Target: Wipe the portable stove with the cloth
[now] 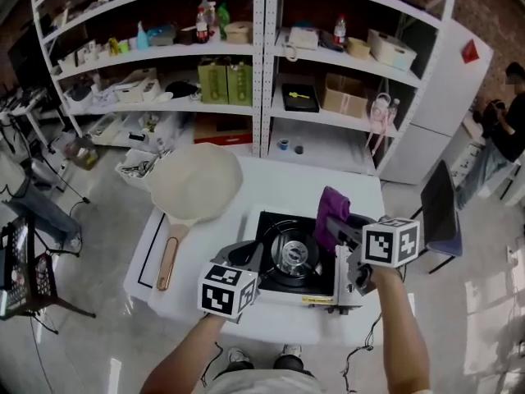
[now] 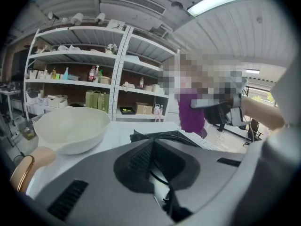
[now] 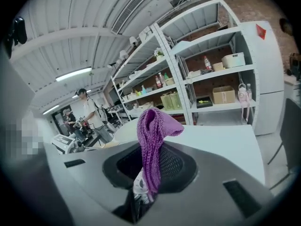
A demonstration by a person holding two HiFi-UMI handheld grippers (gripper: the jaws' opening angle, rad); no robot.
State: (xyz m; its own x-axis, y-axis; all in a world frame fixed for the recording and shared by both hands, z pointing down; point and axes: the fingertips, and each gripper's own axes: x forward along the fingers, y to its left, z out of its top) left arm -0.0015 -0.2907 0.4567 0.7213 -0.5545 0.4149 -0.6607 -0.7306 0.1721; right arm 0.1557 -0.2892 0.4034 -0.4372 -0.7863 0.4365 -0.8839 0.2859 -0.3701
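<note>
White table point(image 1: 271, 189) stands before stocked shelves point(image 1: 261, 72). A pale pan point(image 1: 195, 183) lies at its left end. The left gripper point(image 1: 248, 255) sits by the portable stove's point(image 1: 295, 257) left edge, jaws pressed together on nothing. Over the stove's right side, the right gripper point(image 1: 336, 226) pinches the purple cloth point(image 1: 330, 210), bunched between its jaws.

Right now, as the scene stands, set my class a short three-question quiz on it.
1. Which gripper holds the cloth? A: left. B: right. C: neither.
2. True or false: the cloth lies spread flat on the stove.
3. Fill in: in the head view, the pan sits to the stove's ____.

Key:
1. B.
2. False; it is bunched in the jaws of the right gripper.
3. Left.
</note>
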